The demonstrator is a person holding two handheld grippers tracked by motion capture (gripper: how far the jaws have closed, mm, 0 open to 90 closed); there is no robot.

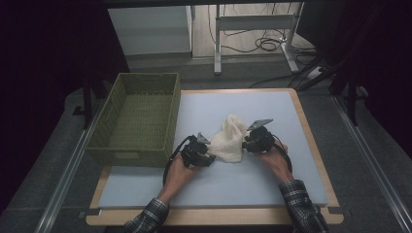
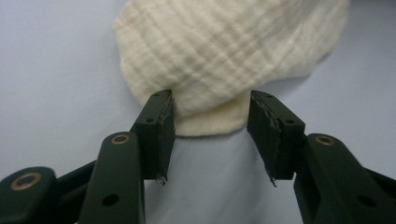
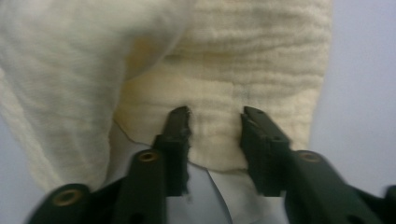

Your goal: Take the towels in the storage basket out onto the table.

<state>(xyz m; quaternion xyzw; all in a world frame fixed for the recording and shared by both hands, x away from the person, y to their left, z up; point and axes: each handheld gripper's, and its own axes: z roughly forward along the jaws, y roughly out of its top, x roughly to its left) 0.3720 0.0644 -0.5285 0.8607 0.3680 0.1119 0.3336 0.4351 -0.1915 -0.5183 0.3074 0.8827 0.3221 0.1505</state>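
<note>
step: gripping cream cloth (image 1: 231,138) at frame centre | left gripper (image 2: 210,133) jaws apart astride hem | right gripper (image 3: 214,140) jaws apart on edge | advice: close squarely, catching all layers

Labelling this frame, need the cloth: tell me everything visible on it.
The cloth is cream, loosely woven with a crinkled gauze-like texture, bunched into a soft heap that peaks near its middle. It lies on the pale blue table top, right of the green basket and apart from it. The left claw stands open around a rounded folded edge; the right claw is open astride another edge. Whether the jaws touch the fabric is unclear.
</note>
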